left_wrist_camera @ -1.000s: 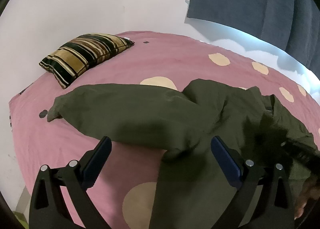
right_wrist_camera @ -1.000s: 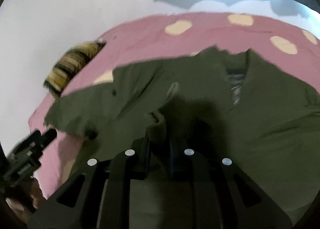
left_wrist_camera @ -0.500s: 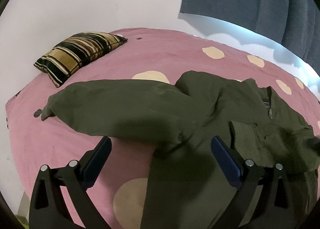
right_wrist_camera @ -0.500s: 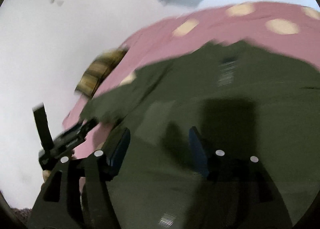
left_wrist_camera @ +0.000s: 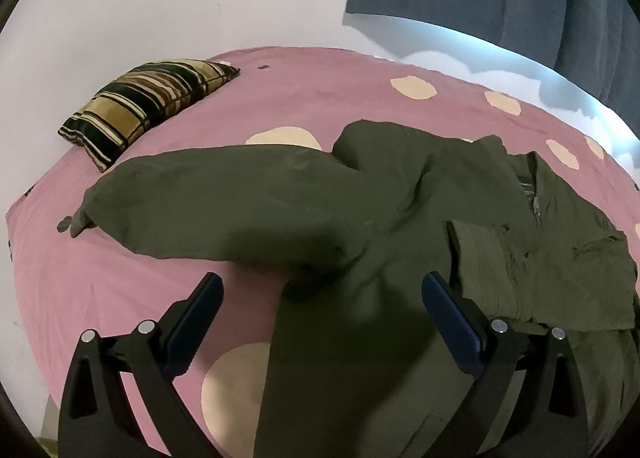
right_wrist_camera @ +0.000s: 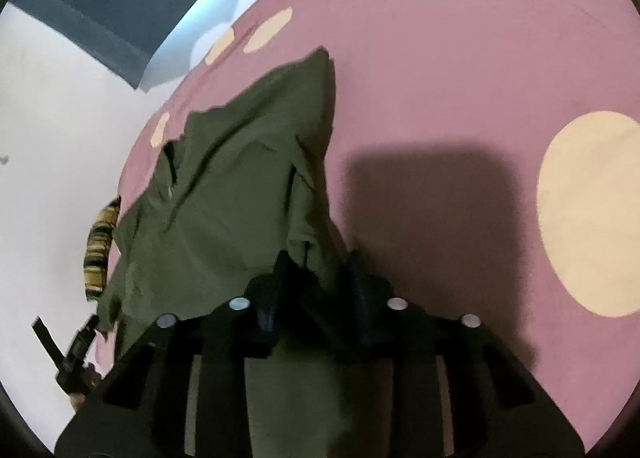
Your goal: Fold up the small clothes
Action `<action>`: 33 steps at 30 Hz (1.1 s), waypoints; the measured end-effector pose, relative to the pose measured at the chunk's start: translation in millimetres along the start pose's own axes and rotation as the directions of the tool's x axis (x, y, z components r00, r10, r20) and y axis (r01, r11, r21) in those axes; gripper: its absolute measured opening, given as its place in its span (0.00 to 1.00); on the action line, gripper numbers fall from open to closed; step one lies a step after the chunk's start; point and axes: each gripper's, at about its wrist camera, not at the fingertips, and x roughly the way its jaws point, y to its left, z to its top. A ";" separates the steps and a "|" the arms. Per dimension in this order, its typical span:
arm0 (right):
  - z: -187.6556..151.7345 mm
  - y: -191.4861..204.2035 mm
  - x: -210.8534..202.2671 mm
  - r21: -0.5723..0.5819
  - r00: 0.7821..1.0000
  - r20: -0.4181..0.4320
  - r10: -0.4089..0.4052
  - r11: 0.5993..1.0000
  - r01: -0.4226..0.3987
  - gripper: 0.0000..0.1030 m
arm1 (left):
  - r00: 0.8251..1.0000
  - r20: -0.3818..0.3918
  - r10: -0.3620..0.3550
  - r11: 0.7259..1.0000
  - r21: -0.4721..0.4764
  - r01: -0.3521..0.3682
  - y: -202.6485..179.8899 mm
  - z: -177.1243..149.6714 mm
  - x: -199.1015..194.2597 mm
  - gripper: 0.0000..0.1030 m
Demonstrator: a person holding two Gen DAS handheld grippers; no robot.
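Your right tongs (right_wrist_camera: 316,270) are closing on a fold of the jacket (right_wrist_camera: 224,193); your left tongs (left_wrist_camera: 320,310) hang spread above it.

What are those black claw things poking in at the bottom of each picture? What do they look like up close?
They are two handheld grippers. The left gripper has black angular plastic arms with cut-out triangular openings, round silver pins at the joints, and two flat dark-blue pads on its fingers. The right gripper is built the same way: black frame, silver pins, dark pads. No cables or sleeves show.

Matt olive cloth jacket (left_wrist_camera: 360,225), smooth pink cotton-like bedsheet (left_wrist_camera: 300,97), velvety striped cushion (left_wrist_camera: 148,101)
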 end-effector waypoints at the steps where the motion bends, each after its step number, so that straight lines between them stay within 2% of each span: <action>1: -0.8 -1.7 1.7 -0.003 1.000 0.002 0.002 1.000 -0.002 0.19 | 1.000 -0.001 -0.001 1.000 0.002 0.001 -0.2 -0.3 0.1 0.96; 4: -0.8 -6.8 2.2 -0.012 1.000 0.007 0.012 1.000 -0.012 0.13 | 1.000 0.003 -0.004 1.000 0.003 0.004 0.2 -0.4 -0.3 0.96; 7: 0.1 -11.3 3.6 0.006 0.999 0.013 0.035 0.999 -0.035 0.13 | 1.000 0.006 -0.007 1.000 0.001 0.007 0.8 -0.3 -0.6 0.96; 12: 0.0 -3.9 2.4 -0.028 0.999 0.027 0.025 0.999 -0.025 0.16 | 1.000 0.018 -0.012 1.000 -0.001 0.012 0.3 -0.4 -4.6 0.96; 17: 2.3 -6.8 -3.2 -0.009 0.998 0.031 0.047 0.999 -0.047 0.23 | 1.000 0.024 -0.005 1.000 -0.019 0.006 8.0 -0.3 -7.9 0.96; 21: 2.0 -3.0 -8.0 -0.019 0.999 0.044 0.017 1.000 -0.017 0.31 | 0.999 -0.001 -0.034 0.997 -0.071 0.034 32.7 1.9 -5.0 0.96; 25: 1.7 6.2 -12.1 -0.057 0.997 0.066 -0.033 0.998 0.037 0.41 | 0.999 0.022 -0.044 0.989 -0.138 0.047 69.3 4.8 -7.2 0.96; 29: 0.8 12.5 -13.0 -0.077 0.996 0.075 -0.044 0.996 0.050 0.44 | 0.998 0.046 -0.049 0.968 -0.242 0.059 113.5 6.8 -9.4 0.96; 33: -1.1 17.2 -10.8 -0.090 0.996 0.072 -0.046 0.995 0.052 0.46 | 0.991 0.031 -0.130 0.903 -0.409 0.131 165.0 0.5 2.9 0.96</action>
